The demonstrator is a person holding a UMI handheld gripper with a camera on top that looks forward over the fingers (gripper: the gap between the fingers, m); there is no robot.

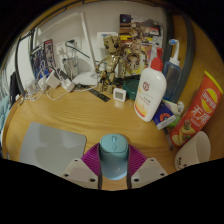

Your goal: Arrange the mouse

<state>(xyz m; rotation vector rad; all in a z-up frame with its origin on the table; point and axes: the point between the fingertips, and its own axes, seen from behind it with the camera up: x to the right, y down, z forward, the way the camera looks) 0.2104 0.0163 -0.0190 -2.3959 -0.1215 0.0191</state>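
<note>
Between gripper (113, 176) fingers: rounded smooth grey-blue mouse (113, 152), clamped.

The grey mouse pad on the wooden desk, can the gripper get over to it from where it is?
Probably yes. The gripper holds a blue-grey mouse between its fingers, and the grey rectangular mouse pad lies just beside them on the wooden desk, with nothing between.

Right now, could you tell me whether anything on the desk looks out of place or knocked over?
The red snack canister lies tipped beside the upright white bottle. The grey mouse sits between the gripper fingers. Nothing looks spilled.
</note>
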